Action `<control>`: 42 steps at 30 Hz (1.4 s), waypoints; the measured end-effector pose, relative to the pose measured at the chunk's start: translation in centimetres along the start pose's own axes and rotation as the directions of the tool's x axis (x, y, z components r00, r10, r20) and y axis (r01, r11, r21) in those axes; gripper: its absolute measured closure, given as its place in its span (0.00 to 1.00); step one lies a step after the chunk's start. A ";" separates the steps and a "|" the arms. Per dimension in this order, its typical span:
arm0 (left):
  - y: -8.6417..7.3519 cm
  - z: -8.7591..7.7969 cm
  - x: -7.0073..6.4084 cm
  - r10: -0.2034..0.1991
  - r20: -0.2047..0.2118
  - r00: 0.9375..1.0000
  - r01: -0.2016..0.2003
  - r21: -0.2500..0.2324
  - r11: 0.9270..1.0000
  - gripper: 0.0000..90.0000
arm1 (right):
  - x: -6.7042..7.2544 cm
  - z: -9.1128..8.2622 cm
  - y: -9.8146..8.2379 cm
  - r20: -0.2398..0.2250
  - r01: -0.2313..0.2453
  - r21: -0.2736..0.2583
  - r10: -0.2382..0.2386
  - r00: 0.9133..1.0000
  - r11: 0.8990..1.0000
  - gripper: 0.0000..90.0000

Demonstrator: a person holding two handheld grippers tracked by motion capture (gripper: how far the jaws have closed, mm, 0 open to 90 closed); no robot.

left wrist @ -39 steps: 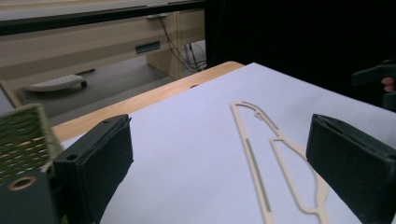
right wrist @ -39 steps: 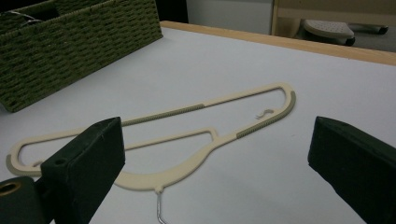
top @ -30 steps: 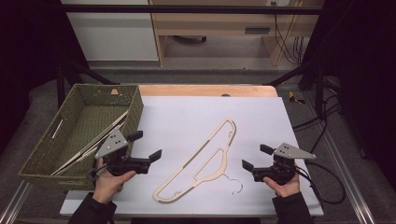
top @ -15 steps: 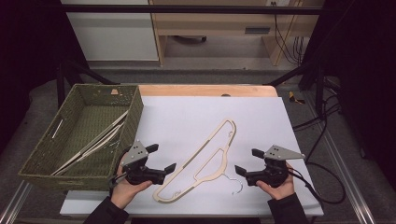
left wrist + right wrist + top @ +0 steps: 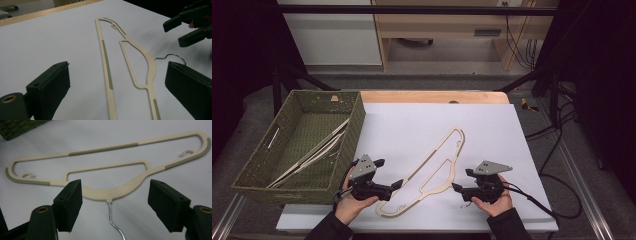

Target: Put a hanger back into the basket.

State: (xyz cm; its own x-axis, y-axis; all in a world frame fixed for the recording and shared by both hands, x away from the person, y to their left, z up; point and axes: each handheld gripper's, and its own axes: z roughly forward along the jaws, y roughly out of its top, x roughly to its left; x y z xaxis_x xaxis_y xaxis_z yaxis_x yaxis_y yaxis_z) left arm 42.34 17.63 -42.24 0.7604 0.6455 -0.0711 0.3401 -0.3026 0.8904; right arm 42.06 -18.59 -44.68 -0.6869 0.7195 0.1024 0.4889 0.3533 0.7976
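A cream plastic hanger [image 5: 452, 175] with grey-green grip strips and a metal hook lies slantwise on the white sheet. My left gripper [image 5: 388, 173] hovers open by its lower end. In the left gripper view the hanger [image 5: 106, 57] runs away between the wide jaws of that gripper [image 5: 117, 67], and the right gripper [image 5: 176, 33] shows beyond. My right gripper [image 5: 462, 180] faces the hook side. Its jaws [image 5: 115, 185] have just been closing and stand apart on either side of the hanger's neck [image 5: 110, 192] and hook wire [image 5: 112, 220], pads not touching.
A green woven basket [image 5: 259, 165] stands at the table's left with several similar hangers [image 5: 319, 150] in it; its corner [image 5: 20, 127] is in the right gripper view. Cables [image 5: 552, 130] trail off the right side. A wooden strip [image 5: 432, 96] edges the far side.
The left gripper has come right and down to the hanger's lower end. The right gripper has slid left toward the hook, and its jaws stand narrower than before.
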 end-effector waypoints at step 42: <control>-0.2 1.8 -1.5 0.048 0.037 0.998 -0.050 0.047 0.998 0.08 | 0.2 2.9 -1.4 -0.006 0.054 0.199 -0.054 0.999 0.979 0.99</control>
State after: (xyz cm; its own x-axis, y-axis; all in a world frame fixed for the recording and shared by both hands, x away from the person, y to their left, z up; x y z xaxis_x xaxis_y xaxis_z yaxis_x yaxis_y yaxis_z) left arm 42.12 15.41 -43.17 0.7957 0.6040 -0.0448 0.3277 -0.3671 0.8706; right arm 42.83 -17.19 -47.53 -0.7157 0.6956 0.0628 0.5480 0.5034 0.6680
